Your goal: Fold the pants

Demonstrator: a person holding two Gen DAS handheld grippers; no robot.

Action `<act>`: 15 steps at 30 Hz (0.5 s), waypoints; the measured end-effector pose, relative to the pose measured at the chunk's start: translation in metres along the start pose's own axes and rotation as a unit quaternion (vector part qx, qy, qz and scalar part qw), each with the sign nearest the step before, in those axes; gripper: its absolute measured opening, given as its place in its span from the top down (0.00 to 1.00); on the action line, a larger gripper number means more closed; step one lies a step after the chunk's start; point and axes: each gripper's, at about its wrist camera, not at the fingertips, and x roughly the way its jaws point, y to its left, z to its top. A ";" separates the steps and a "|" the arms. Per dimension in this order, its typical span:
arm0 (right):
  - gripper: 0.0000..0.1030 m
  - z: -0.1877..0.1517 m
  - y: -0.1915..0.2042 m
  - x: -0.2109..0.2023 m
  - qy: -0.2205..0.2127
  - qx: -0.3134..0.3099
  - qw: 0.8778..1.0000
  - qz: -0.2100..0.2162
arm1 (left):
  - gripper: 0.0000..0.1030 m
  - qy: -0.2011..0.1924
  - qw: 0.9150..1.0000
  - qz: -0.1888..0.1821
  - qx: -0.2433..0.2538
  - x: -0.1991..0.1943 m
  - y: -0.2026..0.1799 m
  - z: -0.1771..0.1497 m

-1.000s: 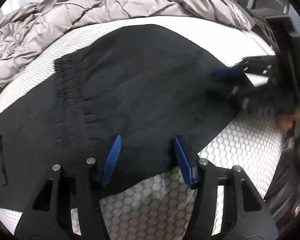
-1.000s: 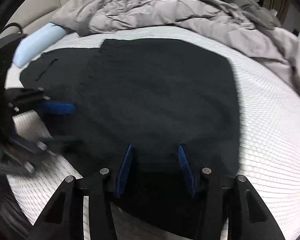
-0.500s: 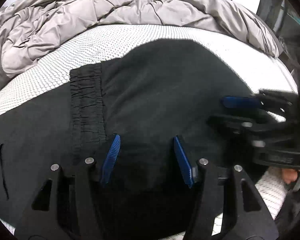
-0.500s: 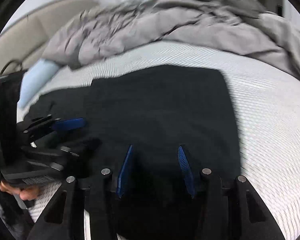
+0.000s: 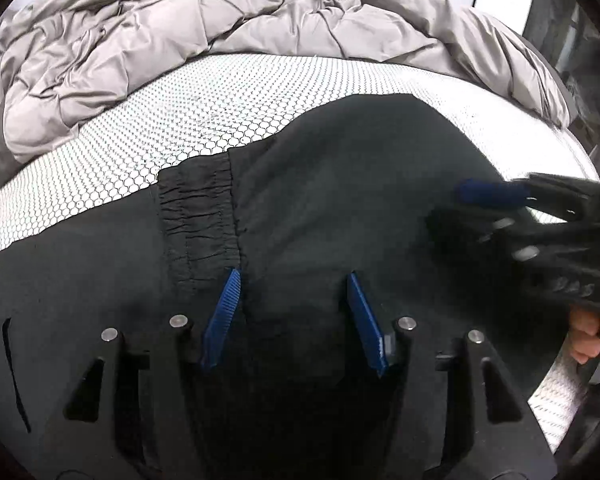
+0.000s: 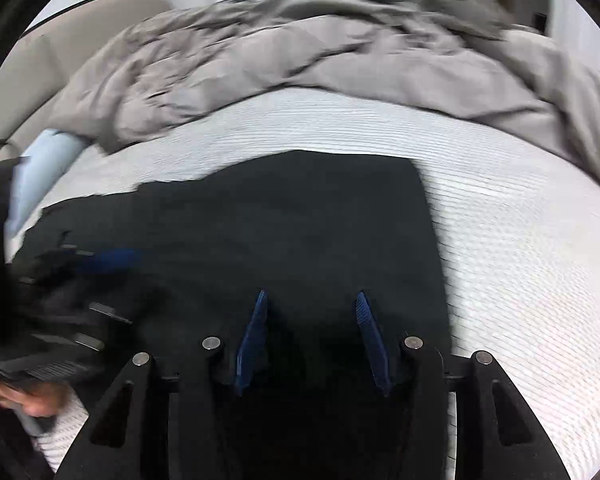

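Lying flat on the white mesh mattress (image 5: 204, 128): one pair of black pants (image 5: 340, 184), occupying the centre and lower half of both views. Fold status: part done; one layer appears laid over, the elastic waistband (image 5: 198, 220) running across the cloth left of centre and a straight edge at right in the right view. Remaining, by judgement: a further fold and squaring. Left hand-held gripper (image 5: 294, 312) and right hand-held gripper (image 6: 311, 336): jaws parted over the cloth, apparently released, contact uncertain. Grey duvet (image 5: 188, 36): bunched along top of frame.
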 end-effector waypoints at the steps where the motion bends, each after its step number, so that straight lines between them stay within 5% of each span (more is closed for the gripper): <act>1: 0.53 -0.002 0.002 0.012 0.022 -0.016 0.999 -0.018 | 0.48 0.001 1.000 0.001 0.006 -0.001 -0.001 -0.001; 3: 0.53 -0.007 0.001 0.016 0.022 -0.062 0.995 -0.075 | 0.47 0.004 1.000 -0.002 -0.001 -0.003 0.002 -0.001; 7: 0.45 -0.003 -0.029 -0.003 0.015 -0.021 0.989 -0.148 | 0.47 -0.004 1.000 0.000 -0.007 -0.017 0.004 -0.001; 11: 0.45 0.014 -0.025 -0.009 -0.018 0.013 0.996 -0.088 | 0.47 -0.030 0.999 -0.009 -0.011 -0.034 0.003 0.018; 15: 0.45 0.034 -0.003 0.002 -0.036 0.015 0.999 -0.028 | 0.49 0.014 1.000 -0.010 -0.024 0.005 0.010 0.045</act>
